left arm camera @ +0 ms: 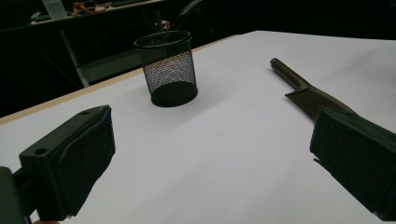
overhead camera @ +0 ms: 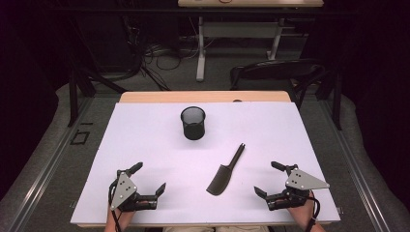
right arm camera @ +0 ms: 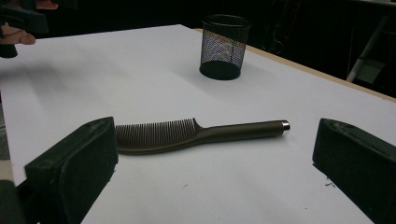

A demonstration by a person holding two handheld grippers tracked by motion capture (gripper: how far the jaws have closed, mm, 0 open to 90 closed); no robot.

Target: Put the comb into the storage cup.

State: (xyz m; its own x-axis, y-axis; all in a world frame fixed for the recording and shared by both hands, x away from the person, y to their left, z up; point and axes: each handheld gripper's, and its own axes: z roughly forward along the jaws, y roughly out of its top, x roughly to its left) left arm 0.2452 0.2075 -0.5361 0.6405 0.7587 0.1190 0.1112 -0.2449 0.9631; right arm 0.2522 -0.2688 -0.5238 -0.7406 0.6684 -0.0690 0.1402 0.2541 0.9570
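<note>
— What's the biggest thing in front of the person?

— The white table (overhead camera: 145, 145). It carries a black mesh cup (overhead camera: 193, 123) standing upright toward the far side, near the middle, and a dark comb (overhead camera: 225, 171) lying flat nearer the person, well apart from the cup.

— How does the comb lie?

— Handle pointing away toward the far right, toothed end toward the person. In the right gripper view the comb (right arm camera: 196, 133) stretches across between the two jaws but farther off, teeth facing away (nothing touches it).

— And the grippers?

— The left gripper (overhead camera: 147, 179) sits at the near left edge, jaws spread wide with nothing between them; in its own view the cup (left arm camera: 168, 70) stands ahead and the comb (left arm camera: 303, 91) runs behind its right jaw. The right gripper (overhead camera: 269, 179) is at the near right, just beside the comb, likewise wide open and holding nothing.
</note>
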